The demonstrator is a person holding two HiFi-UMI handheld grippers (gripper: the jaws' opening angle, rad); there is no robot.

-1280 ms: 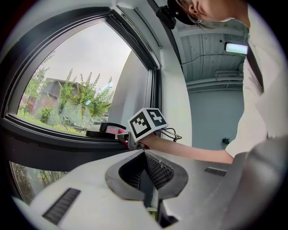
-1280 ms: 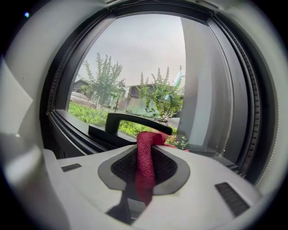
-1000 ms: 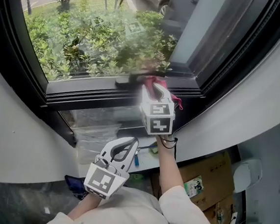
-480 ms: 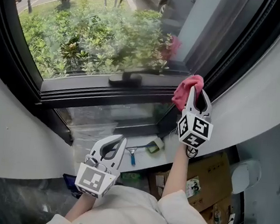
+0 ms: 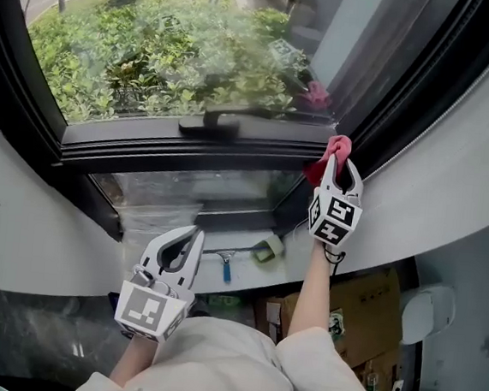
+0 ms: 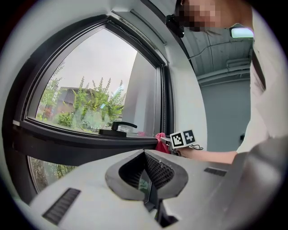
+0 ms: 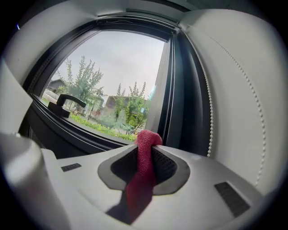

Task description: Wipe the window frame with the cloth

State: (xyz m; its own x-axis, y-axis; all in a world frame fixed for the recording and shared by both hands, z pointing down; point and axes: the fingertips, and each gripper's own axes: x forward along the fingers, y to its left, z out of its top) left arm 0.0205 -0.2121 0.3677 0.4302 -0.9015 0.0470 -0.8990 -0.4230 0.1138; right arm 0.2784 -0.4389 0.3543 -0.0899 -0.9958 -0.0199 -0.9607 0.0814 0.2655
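Left gripper (image 5: 186, 235): at 7 o'clock in the head view, nearest the person, jaws clenched together with nothing between them; right gripper (image 5: 341, 162): at 2 o'clock, raised on an outstretched arm, jaws clamped on the red cloth (image 5: 336, 150); cloth sits at the lower right corner of the black window frame (image 5: 188, 154), contact not confirmable; window handle (image 5: 209, 125) lies beyond at 11 o'clock; shrubs (image 5: 155, 53) outside the glass.

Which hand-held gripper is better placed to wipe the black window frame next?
The right hand-held gripper: its jaws are shut on the pink-red cloth, which sits at the lower right corner of the black window frame. The left hand-held gripper is shut, empty, and held low, away from the frame.
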